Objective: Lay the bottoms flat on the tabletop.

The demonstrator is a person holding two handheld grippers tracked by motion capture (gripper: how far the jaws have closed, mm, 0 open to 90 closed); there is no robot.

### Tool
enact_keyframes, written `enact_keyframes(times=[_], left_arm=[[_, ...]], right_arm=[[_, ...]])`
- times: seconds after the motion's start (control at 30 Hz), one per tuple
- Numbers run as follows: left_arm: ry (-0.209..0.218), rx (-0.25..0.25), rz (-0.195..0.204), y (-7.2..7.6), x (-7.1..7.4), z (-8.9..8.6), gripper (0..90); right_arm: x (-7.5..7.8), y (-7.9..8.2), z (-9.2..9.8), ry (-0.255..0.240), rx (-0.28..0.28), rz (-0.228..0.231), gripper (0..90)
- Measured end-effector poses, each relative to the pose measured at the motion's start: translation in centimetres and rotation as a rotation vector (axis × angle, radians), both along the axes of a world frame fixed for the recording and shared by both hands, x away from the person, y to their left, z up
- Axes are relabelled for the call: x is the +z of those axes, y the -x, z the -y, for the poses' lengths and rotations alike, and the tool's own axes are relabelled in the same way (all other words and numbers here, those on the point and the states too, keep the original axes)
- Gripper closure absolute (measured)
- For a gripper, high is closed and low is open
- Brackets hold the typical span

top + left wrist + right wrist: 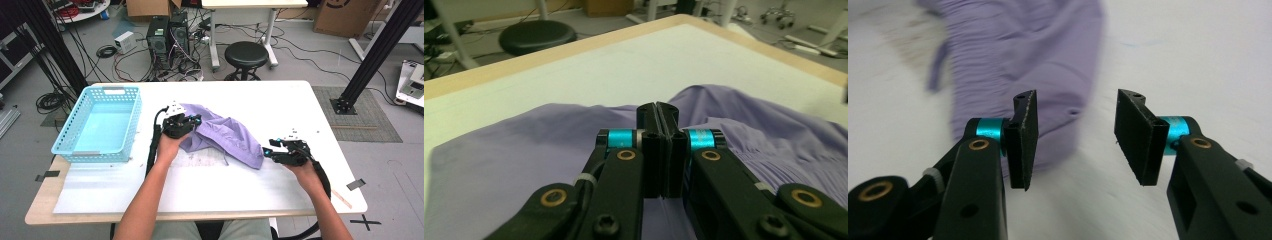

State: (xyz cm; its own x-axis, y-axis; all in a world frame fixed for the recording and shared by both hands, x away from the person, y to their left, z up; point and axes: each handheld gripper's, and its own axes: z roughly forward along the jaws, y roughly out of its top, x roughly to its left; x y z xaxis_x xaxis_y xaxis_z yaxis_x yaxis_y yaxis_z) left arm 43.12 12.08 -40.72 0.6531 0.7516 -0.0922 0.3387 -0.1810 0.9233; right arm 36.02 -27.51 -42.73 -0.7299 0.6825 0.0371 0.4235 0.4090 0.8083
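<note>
My left gripper point(194, 120) sat a little left of centre in the high view, at the near edge of the purple cloth point(225, 134), and its jaws were pressed flat together. In the left gripper view the closed tips point(657, 112) stood in the middle of the frame with cloth point(524, 145) spread on both sides and behind them; whether a thin fold was pinched between the pads I could not tell (the seam between them looked empty). My right gripper point(268, 152) lay at lower right of centre, jaws apart, just beside the cloth's right-hand corner. In the right gripper view, which was blurred, the cloth point(1048, 60) filled the upper left and ran down behind my left-hand pad point(1024, 137), while the gap point(1075, 135) showed mostly bare white table point(1198, 55). The blue basket point(100, 125) stood at left, apart from the cloth.
</note>
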Motion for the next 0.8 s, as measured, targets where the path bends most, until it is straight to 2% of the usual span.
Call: enact_keyframes(times=[0.17,0.27,0.4,0.43,0.53,0.6,0.63,0.73,0.8], left_arm=[[-0.003,0.087,-0.037,-1.3,-0.9,-1.6,88.9],[-0.019,0.105,-0.043,-1.5,-1.3,-2.3,88.9],[-0.007,0.120,-0.035,-1.4,-1.1,-3.1,88.9],[-0.009,0.121,-0.032,-1.3,-1.0,-3.2,88.9],[-0.008,0.115,-0.026,-1.0,-0.8,-3.5,88.9],[-0.003,0.112,-0.024,-0.9,-0.8,-3.6,88.9],[-0.002,0.114,-0.025,-0.8,-0.9,-3.7,88.8],[0.004,0.109,-0.026,-0.7,-1.1,-4.1,88.8],[0.003,0.108,-0.028,-0.7,-1.2,-4.2,88.8]], right_arm=[[-0.7,0.0,-2.6,0.021,0.151,-0.014,52.4],[-0.7,0.1,-4.1,0.026,0.221,-0.005,51.6],[-0.6,0.1,-6.0,0.035,0.296,0.013,50.7],[-0.8,0.1,-6.5,0.053,0.310,0.014,48.9],[-1.5,0.0,-7.5,0.091,0.331,-0.001,48.3],[-1.9,-0.2,-7.9,0.129,0.323,-0.001,52.2],[-2.1,-0.2,-8.1,0.139,0.325,-0.009,54.7],[-1.9,-0.6,-8.0,0.133,0.312,-0.030,73.1],[-1.7,-0.8,-8.2,0.144,0.329,-0.037,76.6]])
